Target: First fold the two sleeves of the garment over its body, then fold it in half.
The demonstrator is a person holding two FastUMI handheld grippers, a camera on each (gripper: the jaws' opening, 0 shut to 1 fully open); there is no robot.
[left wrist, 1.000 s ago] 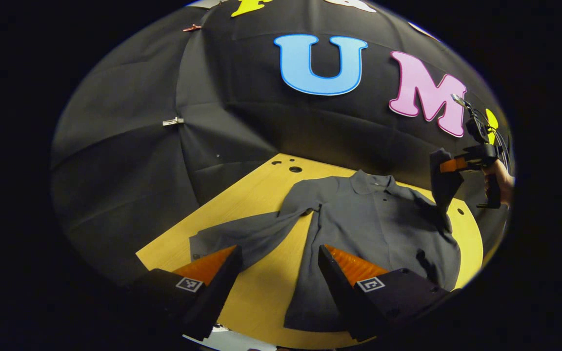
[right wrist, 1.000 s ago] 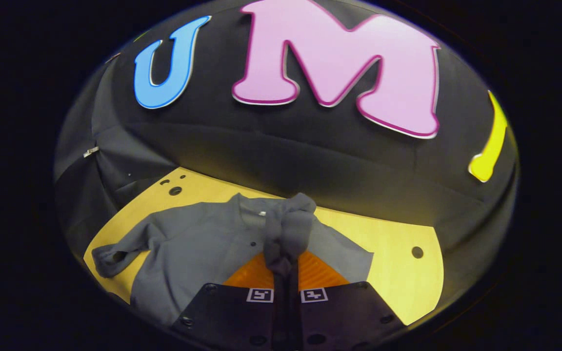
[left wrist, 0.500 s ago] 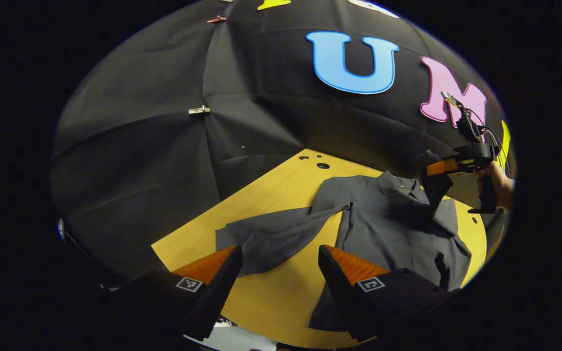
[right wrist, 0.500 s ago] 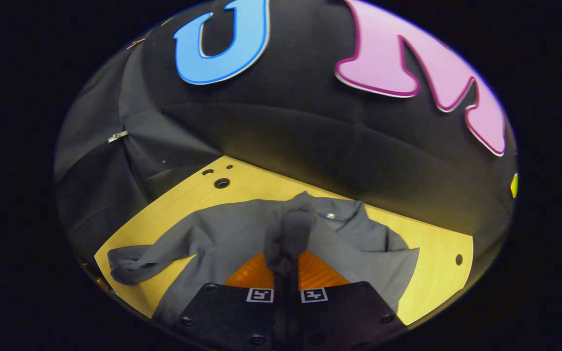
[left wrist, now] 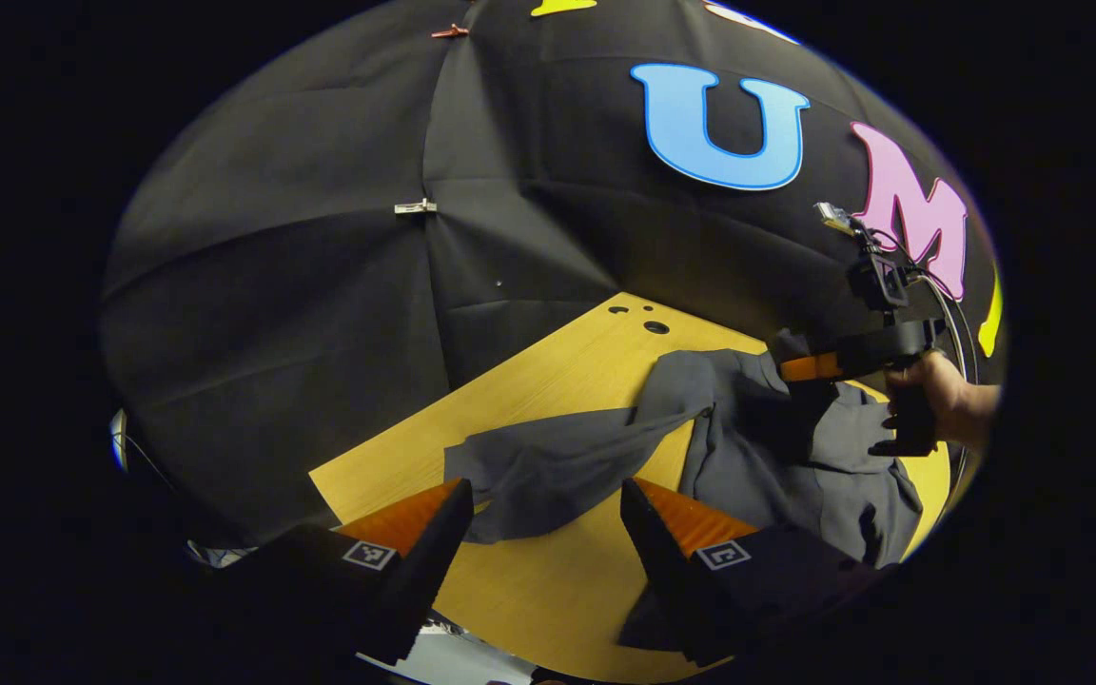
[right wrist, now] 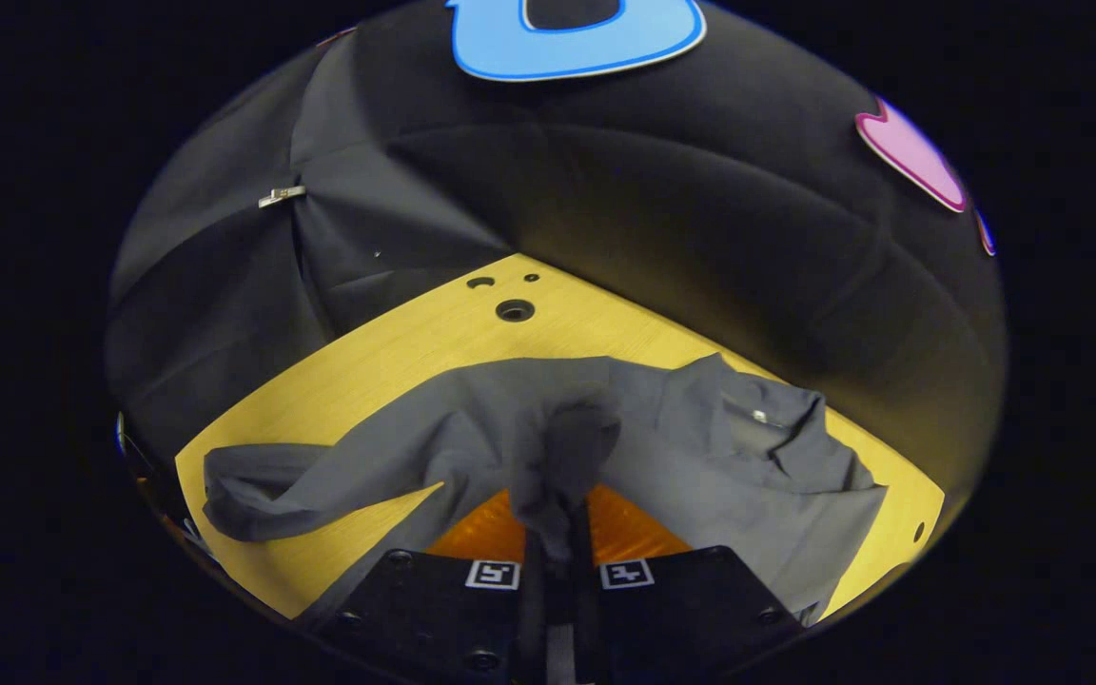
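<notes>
Yellow wooden table (left wrist: 519, 590), grey garment (right wrist: 700, 466) spread across it with one sleeve (left wrist: 548, 466) stretched flat, right gripper (right wrist: 557, 504) pinching the other sleeve (right wrist: 572, 447) raised over the body, left gripper (left wrist: 538, 523) jaws spread above the flat sleeve

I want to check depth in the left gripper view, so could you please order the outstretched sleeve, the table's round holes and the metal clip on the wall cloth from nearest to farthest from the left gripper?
1. Outstretched sleeve, lying on the table just ahead of the left gripper.
2. Round holes, at the table's far edge.
3. Metal clip, up on the wall cloth, upper left.
</notes>
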